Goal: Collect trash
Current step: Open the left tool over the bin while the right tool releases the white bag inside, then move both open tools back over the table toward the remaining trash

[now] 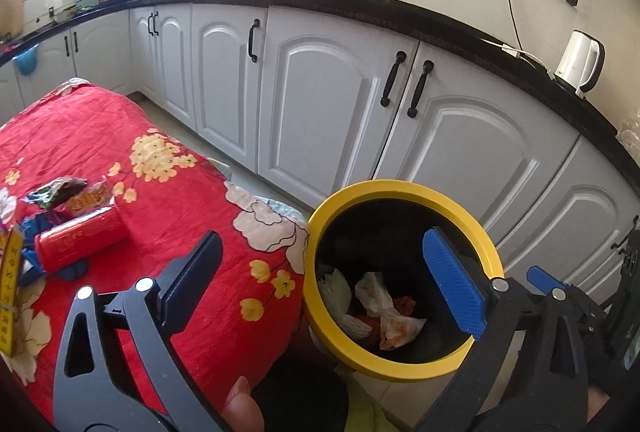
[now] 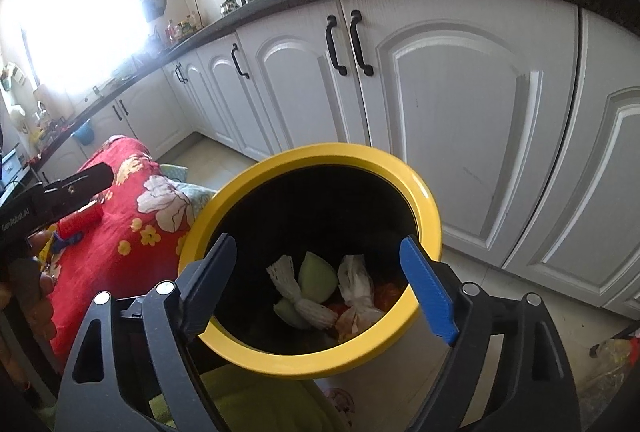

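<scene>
Both claws released, nothing held — left claw [image 1: 324, 280] and right claw [image 2: 320, 292] above yellow-rimmed bin [image 2: 276, 350]; crumpled trash [image 2: 356, 288] inside.

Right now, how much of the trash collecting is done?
Partly done. Crumpled white paper and green scraps already lie inside the yellow-rimmed black bin. Nothing is in hand: the left gripper and right gripper are both open and empty. Left on the red floral cloth: a red can and snack wrappers.
</scene>
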`<state>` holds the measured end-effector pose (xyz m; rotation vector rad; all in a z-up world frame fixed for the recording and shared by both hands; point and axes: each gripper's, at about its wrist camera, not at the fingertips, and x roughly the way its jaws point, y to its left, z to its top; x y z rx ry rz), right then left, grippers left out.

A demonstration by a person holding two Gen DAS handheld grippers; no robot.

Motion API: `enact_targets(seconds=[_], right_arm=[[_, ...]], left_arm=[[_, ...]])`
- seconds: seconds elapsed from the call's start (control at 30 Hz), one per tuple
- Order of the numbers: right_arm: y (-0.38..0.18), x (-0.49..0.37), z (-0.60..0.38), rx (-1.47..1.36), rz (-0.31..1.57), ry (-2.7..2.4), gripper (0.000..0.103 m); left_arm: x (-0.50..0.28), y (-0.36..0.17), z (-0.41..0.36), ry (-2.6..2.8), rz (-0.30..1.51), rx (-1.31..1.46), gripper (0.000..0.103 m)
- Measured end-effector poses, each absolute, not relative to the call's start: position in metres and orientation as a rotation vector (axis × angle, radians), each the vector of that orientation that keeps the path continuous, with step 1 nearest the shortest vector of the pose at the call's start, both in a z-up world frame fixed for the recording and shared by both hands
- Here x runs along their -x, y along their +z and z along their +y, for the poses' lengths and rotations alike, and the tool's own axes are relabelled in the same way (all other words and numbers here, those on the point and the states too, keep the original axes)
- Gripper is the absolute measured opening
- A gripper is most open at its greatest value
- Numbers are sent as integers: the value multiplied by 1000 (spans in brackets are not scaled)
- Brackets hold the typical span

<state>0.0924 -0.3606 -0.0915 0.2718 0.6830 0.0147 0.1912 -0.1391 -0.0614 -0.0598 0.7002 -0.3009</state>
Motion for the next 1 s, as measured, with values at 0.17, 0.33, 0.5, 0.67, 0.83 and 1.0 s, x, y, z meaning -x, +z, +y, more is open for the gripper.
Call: enact_targets(seconds=[0.17, 0.33, 0.5, 0.67, 0.83, 1.0], right_arm=[[-86, -90, -357, -270, 670, 17, 82], [-77, -88, -350, -258, 652, 35, 82], [-66, -85, -338, -244, 629, 69, 82], [-55, -81, -323, -229, 611, 102, 82], [-44, -78, -306, -210, 594, 137, 83], [-34, -75, -289, -194, 581, 172, 83]], left_arm=[[-185, -54, -131, -288, 679, 67, 92], [-177, -47, -120, -272, 660, 76, 92], [-168, -36, -102, -246, 630, 85, 92], [-159, -28, -82, -216, 604, 98, 92], [-150, -20, -64, -189, 582, 108, 92], [-143, -10, -45, -161, 553, 127, 92]])
